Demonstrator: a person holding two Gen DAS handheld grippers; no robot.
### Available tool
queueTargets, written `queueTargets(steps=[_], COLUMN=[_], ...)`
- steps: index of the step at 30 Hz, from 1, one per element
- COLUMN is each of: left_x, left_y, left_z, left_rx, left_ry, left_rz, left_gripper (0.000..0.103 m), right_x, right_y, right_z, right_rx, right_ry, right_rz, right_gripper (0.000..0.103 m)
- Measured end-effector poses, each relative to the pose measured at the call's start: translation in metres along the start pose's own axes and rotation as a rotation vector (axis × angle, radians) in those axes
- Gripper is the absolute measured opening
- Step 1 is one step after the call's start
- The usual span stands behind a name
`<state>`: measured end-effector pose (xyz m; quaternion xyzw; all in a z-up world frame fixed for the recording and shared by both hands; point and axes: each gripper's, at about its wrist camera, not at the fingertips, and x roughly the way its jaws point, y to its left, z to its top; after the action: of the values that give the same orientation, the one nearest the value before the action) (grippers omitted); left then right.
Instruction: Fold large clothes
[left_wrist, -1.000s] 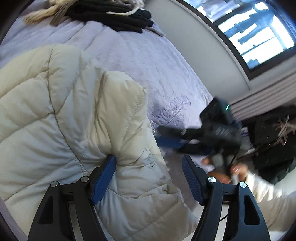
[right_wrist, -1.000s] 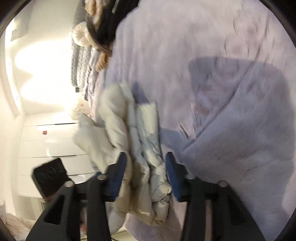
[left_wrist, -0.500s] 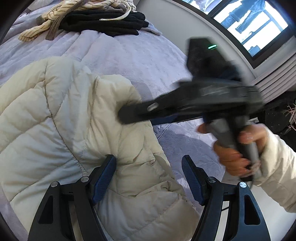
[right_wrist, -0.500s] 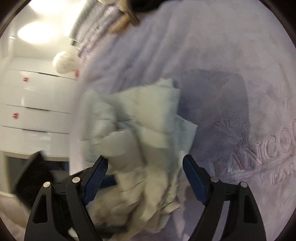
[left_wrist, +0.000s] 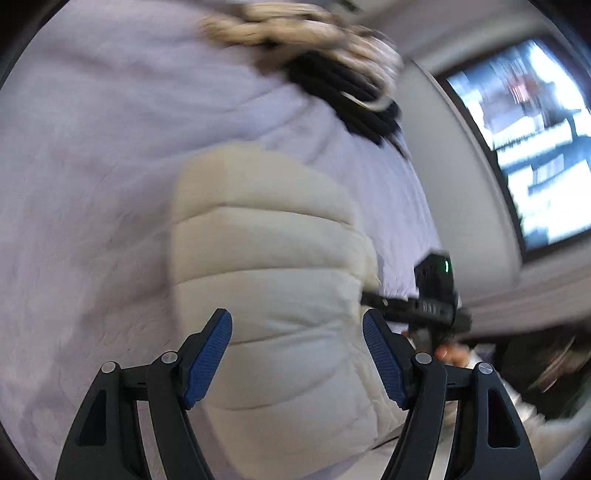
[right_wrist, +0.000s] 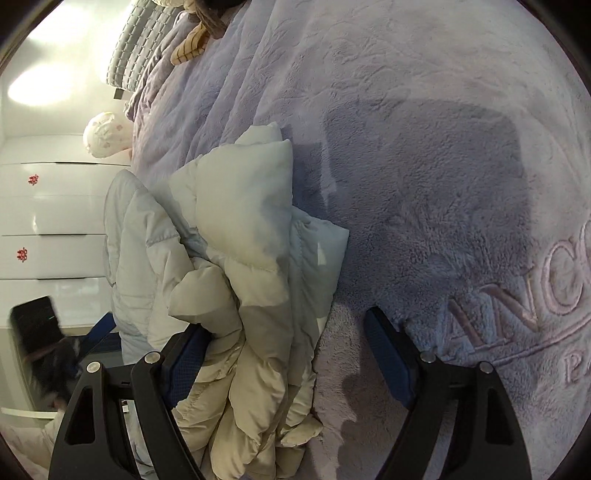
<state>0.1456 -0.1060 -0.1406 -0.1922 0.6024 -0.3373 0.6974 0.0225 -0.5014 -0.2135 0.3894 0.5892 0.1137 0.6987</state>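
A cream quilted puffer jacket lies bunched on a lilac plush bedspread. My left gripper is open, its blue pads on either side of the jacket's near part, above it. My right gripper is open; the jacket's folded edge bulges between its jaws, against the left pad. The right gripper also shows in the left wrist view, at the jacket's right side. The left gripper shows blurred at the left edge of the right wrist view.
A pile of black and striped beige clothes lies at the far end of the bed. A window and grey wall are to the right. White drawers and a pillow stand beside the bed. Embossed lettering marks the bedspread.
The right gripper has opened wide and moved down to the jacket's right edge. The left gripper has pulled back and swung, so the jacket looks smaller and more bedspread shows.
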Motion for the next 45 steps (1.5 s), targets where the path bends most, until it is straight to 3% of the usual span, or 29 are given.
queueTargets(steps=[2, 5, 10, 12, 17, 18, 23, 26, 38, 40, 45], left_x=[0.003, 0.018, 0.043, 0.051, 0.069, 0.073, 0.086, 0.091, 0.095, 0.096, 0.098], left_y=[0.044, 0.085, 0.104, 0.105, 0.092, 0.089, 0.069, 0.059, 0.067, 0.062, 0.050], left_z=[0.003, 0.001, 0.004, 0.006, 0.007, 0.008, 0.007, 0.006, -0.002, -0.003, -0.002], left_rx=[-0.145, -0.252, -0.259, -0.248, -0.187, -0.180, -0.130, -0.094, -0.102, -0.094, -0.069], left_ry=[0.022, 0.061, 0.088, 0.086, 0.100, 0.099, 0.087, 0.084, 0.074, 0.070, 0.064], left_rz=[-0.116, -0.251, -0.336, -0.356, -0.297, -0.282, -0.191, -0.141, -0.094, -0.079, -0.031], left_gripper=[0.074, 0.074, 0.075, 0.086, 0.087, 0.091, 0.095, 0.095, 0.097, 0.097, 0.097], right_x=[0.004, 0.002, 0.006, 0.005, 0.007, 0.007, 0.008, 0.010, 0.044, 0.044, 0.041], right_y=[0.003, 0.003, 0.007, 0.006, 0.008, 0.008, 0.005, 0.004, 0.004, 0.003, -0.005], right_z=[-0.001, -0.003, -0.003, -0.003, -0.001, -0.001, -0.003, -0.002, 0.009, 0.006, -0.006], right_rx=[-0.001, 0.001, 0.002, 0.006, 0.006, 0.007, 0.018, 0.039, 0.065, 0.078, 0.138], right_ry=[0.000, 0.001, -0.001, -0.001, 0.004, 0.004, 0.000, 0.008, 0.050, 0.047, 0.014], right_rz=[-0.002, 0.000, -0.001, 0.000, -0.006, -0.006, 0.027, 0.097, 0.276, 0.292, 0.321], right_gripper=[0.084, 0.084, 0.084, 0.084, 0.084, 0.084, 0.084, 0.084, 0.084, 0.079, 0.050])
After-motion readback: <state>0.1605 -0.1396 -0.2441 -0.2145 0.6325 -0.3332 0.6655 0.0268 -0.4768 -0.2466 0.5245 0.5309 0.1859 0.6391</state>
